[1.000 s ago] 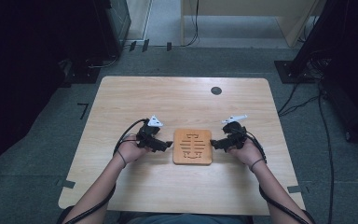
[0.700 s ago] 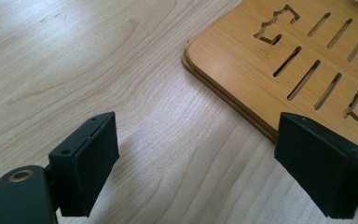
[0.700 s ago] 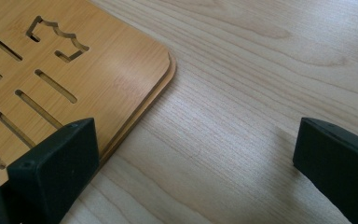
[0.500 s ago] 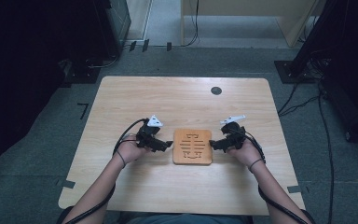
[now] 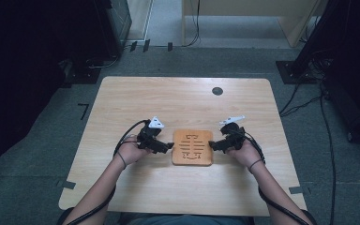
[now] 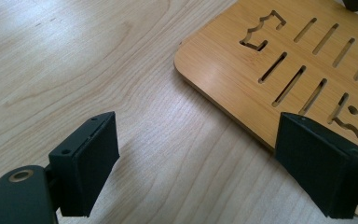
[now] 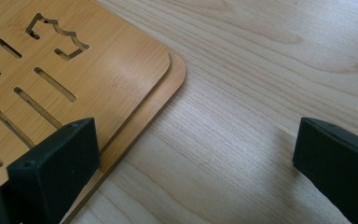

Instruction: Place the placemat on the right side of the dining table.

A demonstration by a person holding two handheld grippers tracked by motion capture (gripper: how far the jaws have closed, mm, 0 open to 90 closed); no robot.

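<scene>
A square bamboo board (image 5: pixel 192 147) with slots and cut-out shapes lies flat on the table, near its middle front. In the right gripper view it looks like two stacked boards (image 7: pixel 88 79), the lower one's edge showing along one side. My left gripper (image 5: pixel 170 146) sits open at the board's left edge; its near jaw is over the board's (image 6: pixel 279 56) edge and the other over bare table. At the board's right edge my right gripper (image 5: pixel 212 145) is open too, one jaw over the board, the other over wood.
The light wooden table (image 5: pixel 122 103) has a round black grommet (image 5: pixel 217 91) at its back right. Cables trail from both grippers along the person's forearms. Dark equipment stands and cables sit on the floor behind and beside the table.
Both grippers have edged slightly inward toward the board's sides. The board itself has not moved.
</scene>
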